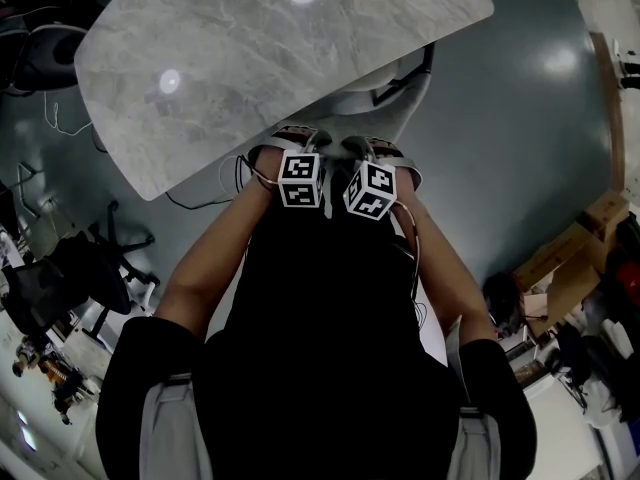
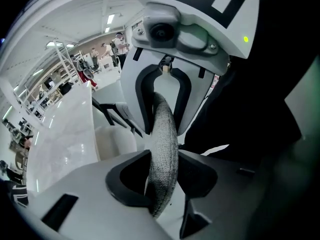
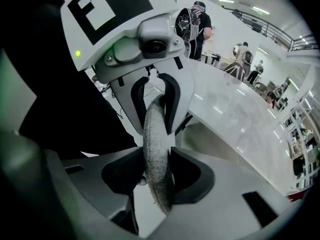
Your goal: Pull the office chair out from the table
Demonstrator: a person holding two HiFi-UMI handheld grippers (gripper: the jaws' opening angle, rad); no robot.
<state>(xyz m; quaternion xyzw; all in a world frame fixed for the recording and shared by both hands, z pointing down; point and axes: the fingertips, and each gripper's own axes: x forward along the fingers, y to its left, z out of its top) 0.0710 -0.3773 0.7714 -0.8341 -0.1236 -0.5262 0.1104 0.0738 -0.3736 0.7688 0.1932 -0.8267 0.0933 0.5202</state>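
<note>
Gripping step: left gripper (image 2: 165,176) and right gripper (image 3: 157,176) each clamped on grey backrest rim (image 2: 161,129), pull looks not begun.
office chair (image 1: 400,93) tucked under table (image 1: 280,58) near edge; grippers side by side just off that edge, pitched steeply down. Next, likely: hold grip, draw straight back from table.

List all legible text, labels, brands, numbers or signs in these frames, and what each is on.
No readable words, brands or numbers in any view.
Left marker cube: black-and-white square code pattern only, no characters.
Right marker cube: the same kind of pattern, no characters.
Cardboard boxes: no print can be made out.
Background racks: too small and blurred to read.
</note>
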